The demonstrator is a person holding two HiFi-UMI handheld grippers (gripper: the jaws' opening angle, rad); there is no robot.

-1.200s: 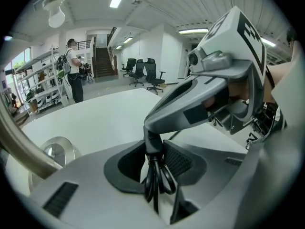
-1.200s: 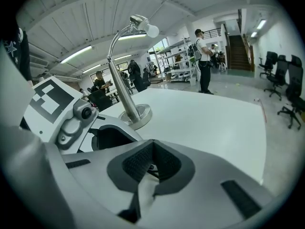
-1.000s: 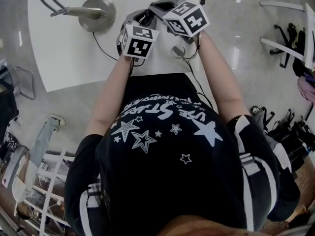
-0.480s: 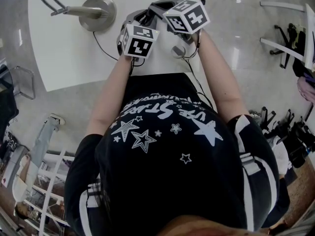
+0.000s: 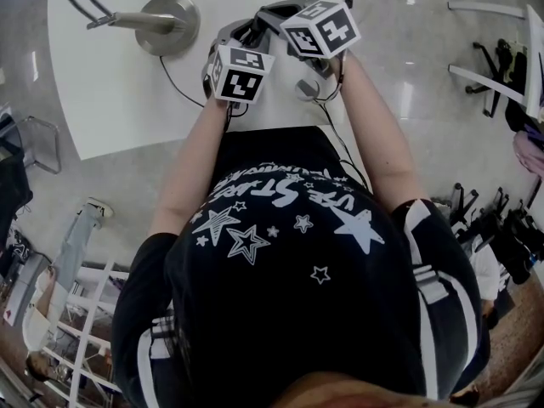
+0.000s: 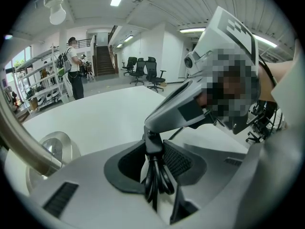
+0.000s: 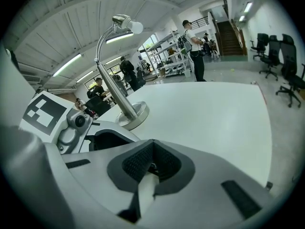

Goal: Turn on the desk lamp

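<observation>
The silver desk lamp stands on the white table, its round base at the far left. In the right gripper view its base and bent stem rise just beyond the jaws. A thin black cord runs from the base toward the grippers. My left gripper is near the table's edge, with black cable loops between its pads. I cannot tell whether the pads press on them. My right gripper is close on the right, pads meeting at the tips, its grey finger crossing in front of the left jaws.
The table's near edge lies under my forearms. Office chairs and a standing person are beyond the far side, with shelving behind. A white rack stands on the floor at the lower left.
The right gripper's marker cube has rolled slightly. Both hands and the lamp stay where they were.
</observation>
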